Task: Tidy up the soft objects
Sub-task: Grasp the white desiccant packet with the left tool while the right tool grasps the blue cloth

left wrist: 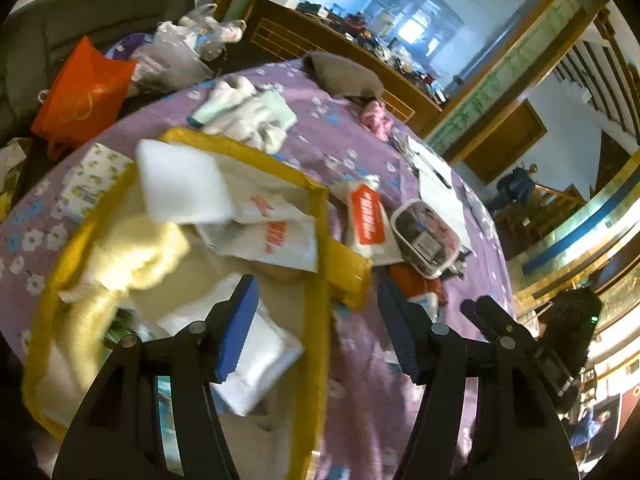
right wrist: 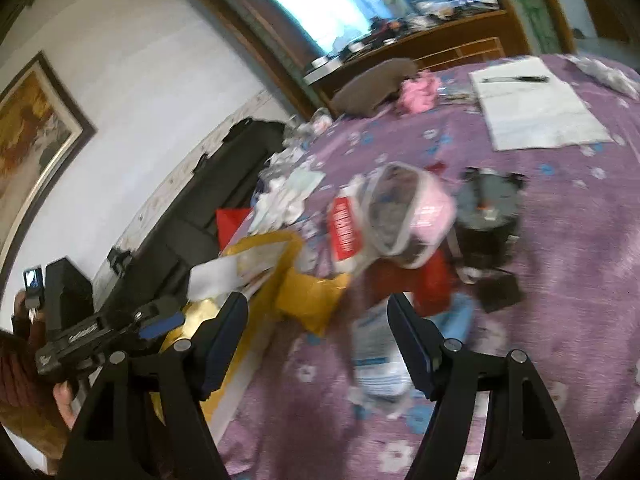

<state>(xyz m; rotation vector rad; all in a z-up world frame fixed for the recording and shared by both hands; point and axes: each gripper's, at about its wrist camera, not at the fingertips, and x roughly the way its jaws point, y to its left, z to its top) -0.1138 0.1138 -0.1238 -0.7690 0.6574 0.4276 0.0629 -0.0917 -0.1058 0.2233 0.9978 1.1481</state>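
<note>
Seen from the left wrist: a yellow-trimmed storage bin (left wrist: 316, 216) stood open on the near left of a bench (left wrist: 360, 360) draped in purple flowered cloth. Already gathered inside, presumably as the sorting spot: a pale yellow towel (left wrist: 132, 256), a white foam pad (left wrist: 180, 180), white packets with orange print (left wrist: 276, 228) and a white pillow-like pack (left wrist: 264, 356). Probably chosen because wide-mouthed and within easy reach of both hands.

Left loose outside the bin: a heap of white socks or cloths (left wrist: 252, 112) at the far side, a pink soft item (left wrist: 376, 116) further right, a red-and-white tissue pack (left wrist: 364, 216) and a clear zip pouch (left wrist: 424, 232) just right of the bin's rim. Also a sheet of paper with a pen (right wrist: 536, 104) at far right, not part of the sorting.

Left gripper (left wrist: 316, 328) hovered over the bin's near right corner, fingers (left wrist: 236, 328) spread wide, holding and touching nothing. Right gripper (right wrist: 320, 340) hung above the cloth just right of the bin, fingers (right wrist: 412, 344) equally wide apart and empty, with a blurred blue-and-white pack (right wrist: 376, 360) lying between and below them — possibly the next pick, though motion blur made that uncertain. No contact visible there.
</note>
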